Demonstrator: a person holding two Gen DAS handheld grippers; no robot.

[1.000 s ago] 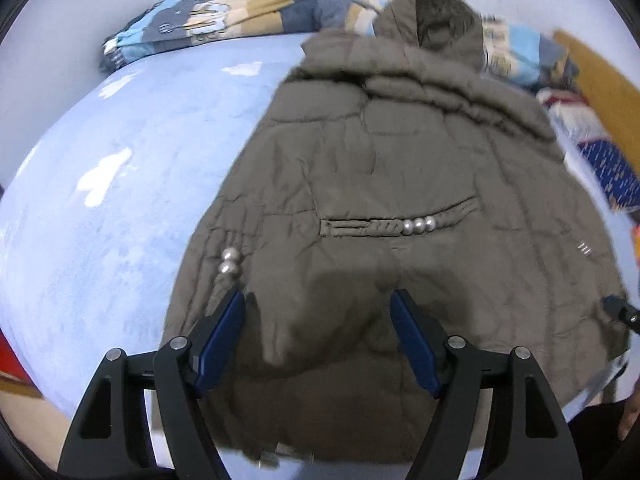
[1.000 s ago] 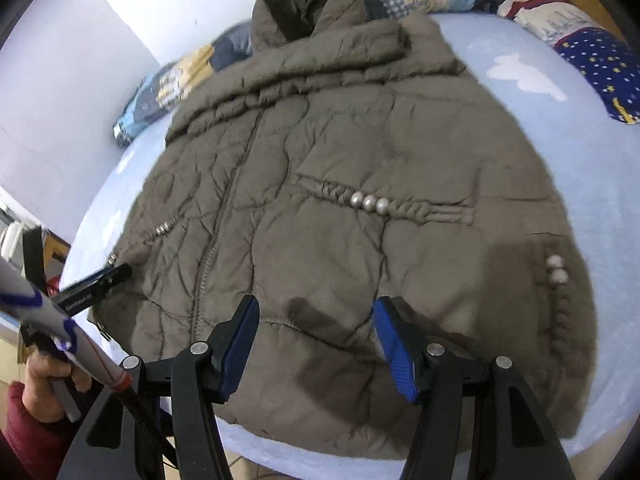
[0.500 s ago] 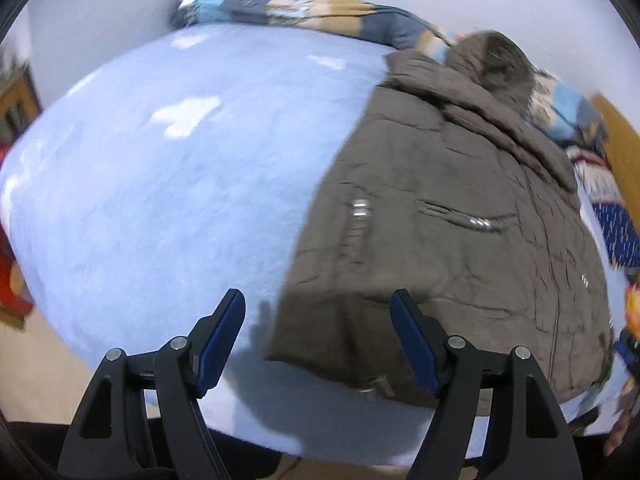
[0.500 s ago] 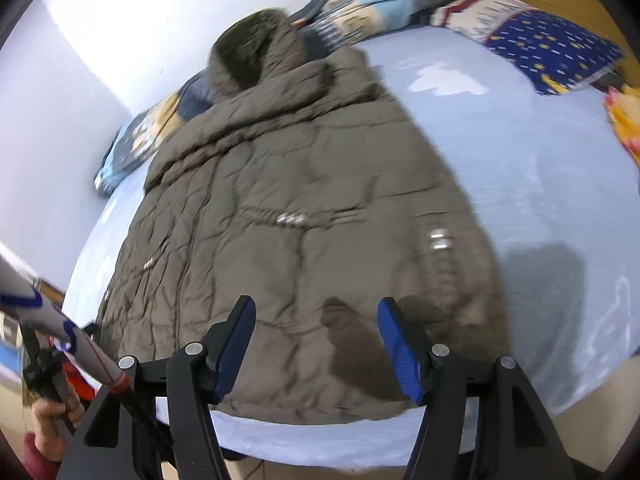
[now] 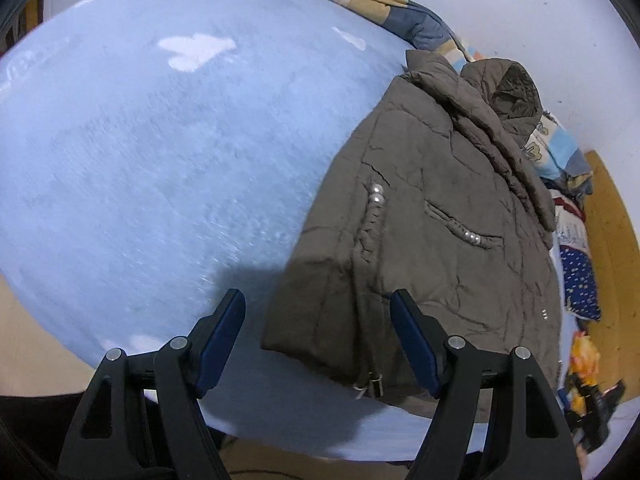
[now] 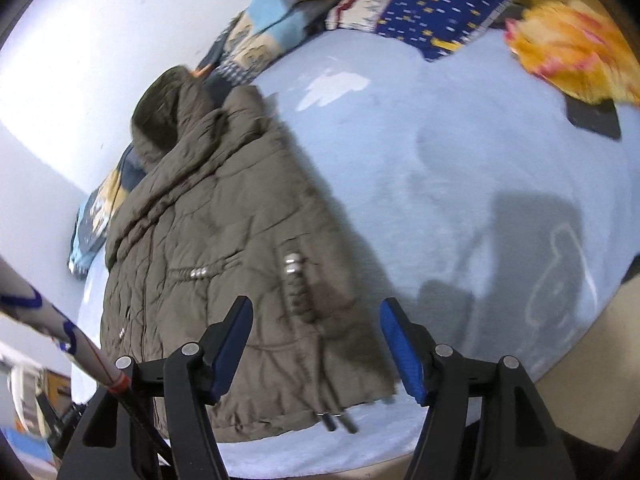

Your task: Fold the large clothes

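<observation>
Spread flat on the light blue bed [image 5: 160, 152], the olive padded jacket [image 5: 432, 240] lies with its hood [image 5: 516, 88] toward the wall. Above its near hem, the left gripper [image 5: 318, 332] hangs wide and empty. Over the jacket's other lower corner, the right gripper [image 6: 316, 338] holds nothing, not quite at rest. Patterned bedding [image 6: 404, 4] is heaped along the bed's far edge.

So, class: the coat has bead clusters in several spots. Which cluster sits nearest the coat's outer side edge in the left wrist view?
The two-bead pair atop the braided strip, by the coat's left edge; the three-bead row lies further in, on the pocket.
</observation>
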